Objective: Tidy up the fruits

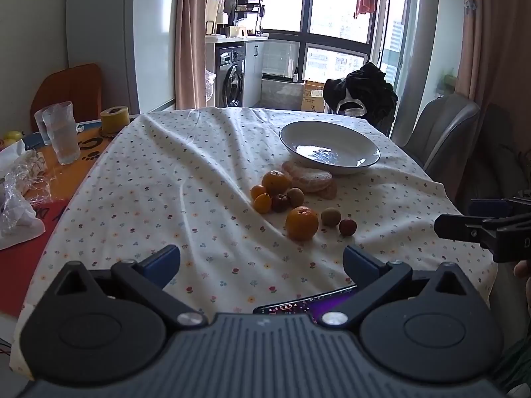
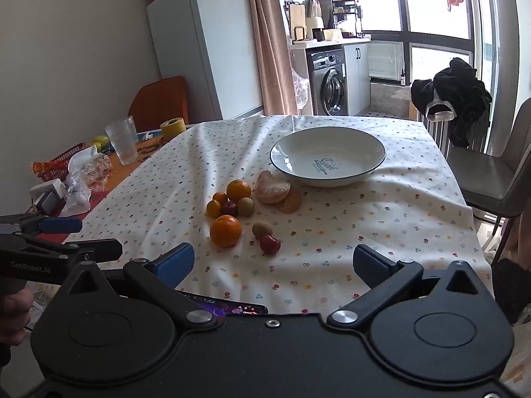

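We note both grippers, left (image 1: 260,260) & right (image 2: 273,262), jaws wide, empty; fruits (image 2: 229,214) mid-frame beside empty bowl (image 2: 371,165), awaiting loading.

It is a home, a dining corner beside a small kitchen: a table with a flowered cloth (image 2: 332,232) in the middle, a washing machine (image 2: 330,81) and a fridge (image 2: 205,43) behind.

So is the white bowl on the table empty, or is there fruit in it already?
Empty. The white bowl shows only its printed bottom in both views; the fruit, such as the big orange, lies on the tablecloth beside it.
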### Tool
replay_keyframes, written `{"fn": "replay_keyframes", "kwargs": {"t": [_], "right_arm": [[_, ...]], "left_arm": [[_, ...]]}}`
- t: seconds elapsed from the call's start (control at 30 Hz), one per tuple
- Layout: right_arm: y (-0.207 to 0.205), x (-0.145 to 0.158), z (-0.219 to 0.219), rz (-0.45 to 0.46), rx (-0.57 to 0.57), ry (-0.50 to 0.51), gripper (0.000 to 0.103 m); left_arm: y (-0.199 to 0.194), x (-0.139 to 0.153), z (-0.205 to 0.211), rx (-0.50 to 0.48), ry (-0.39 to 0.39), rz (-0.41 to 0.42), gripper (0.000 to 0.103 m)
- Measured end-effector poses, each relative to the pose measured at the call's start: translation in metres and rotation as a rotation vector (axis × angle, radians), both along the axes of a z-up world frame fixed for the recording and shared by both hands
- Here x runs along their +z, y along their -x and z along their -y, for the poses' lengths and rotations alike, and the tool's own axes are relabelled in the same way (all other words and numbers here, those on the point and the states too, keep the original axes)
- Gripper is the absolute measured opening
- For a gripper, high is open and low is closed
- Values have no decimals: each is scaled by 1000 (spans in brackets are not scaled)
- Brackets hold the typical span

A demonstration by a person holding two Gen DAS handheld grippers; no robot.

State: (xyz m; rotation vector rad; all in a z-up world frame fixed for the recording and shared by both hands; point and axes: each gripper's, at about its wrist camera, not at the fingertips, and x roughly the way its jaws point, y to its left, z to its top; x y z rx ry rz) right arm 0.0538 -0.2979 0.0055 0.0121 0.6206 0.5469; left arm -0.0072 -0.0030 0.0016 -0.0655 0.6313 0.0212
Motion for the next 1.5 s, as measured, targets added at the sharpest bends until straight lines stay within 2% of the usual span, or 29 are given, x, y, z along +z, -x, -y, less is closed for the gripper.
{"fn": "replay_keyframes", "kwargs": {"t": [1.27,1.5], "right_arm": [[6,5,3,42,-23,8,103],[5,4,5,28,-22,-9,103]], "left_arm": [[-2,5,3,-14,-26,6,103],[-2,6,3,-13,-26,6,103]]}}
